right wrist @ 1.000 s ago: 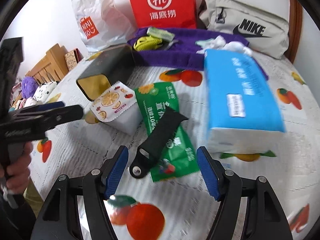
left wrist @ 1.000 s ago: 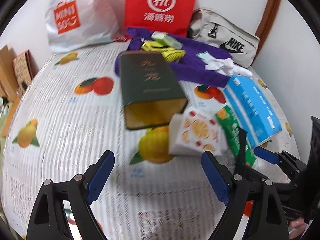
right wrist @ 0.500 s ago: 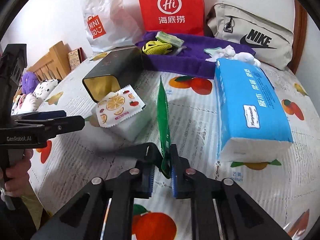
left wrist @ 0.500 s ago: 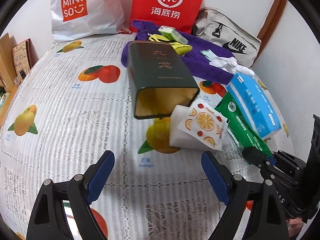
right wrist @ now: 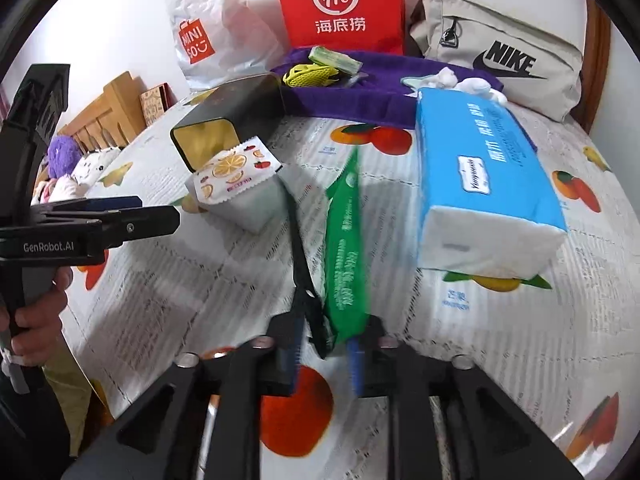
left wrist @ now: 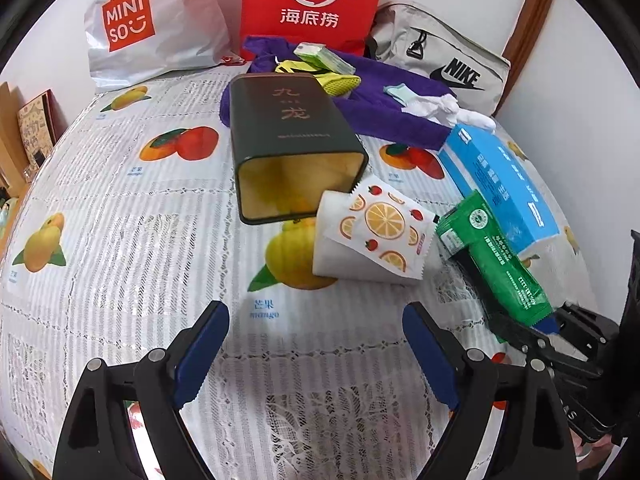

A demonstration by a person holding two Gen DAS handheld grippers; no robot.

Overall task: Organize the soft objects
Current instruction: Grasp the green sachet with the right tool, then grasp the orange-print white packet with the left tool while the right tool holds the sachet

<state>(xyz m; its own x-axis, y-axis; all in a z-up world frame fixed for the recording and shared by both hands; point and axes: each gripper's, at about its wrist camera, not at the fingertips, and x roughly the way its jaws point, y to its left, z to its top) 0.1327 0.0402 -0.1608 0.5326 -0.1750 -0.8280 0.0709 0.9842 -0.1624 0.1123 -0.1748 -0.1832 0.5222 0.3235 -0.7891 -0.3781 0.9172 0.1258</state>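
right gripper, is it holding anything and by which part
The right gripper has the green packet by its near end, a black strap alongside; its jaws are opening. The left gripper holds nothing.

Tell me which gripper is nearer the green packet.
Right. The right gripper has the green packet between its opening jaws; the left gripper hovers open, apart from it, over the tablecloth.

Bare tablecloth (left wrist: 120,240) left of dark green tin (left wrist: 288,136), orange-print tissue pack (left wrist: 372,236) touching its mouth, blue tissue pack (left wrist: 496,180) crowding right.
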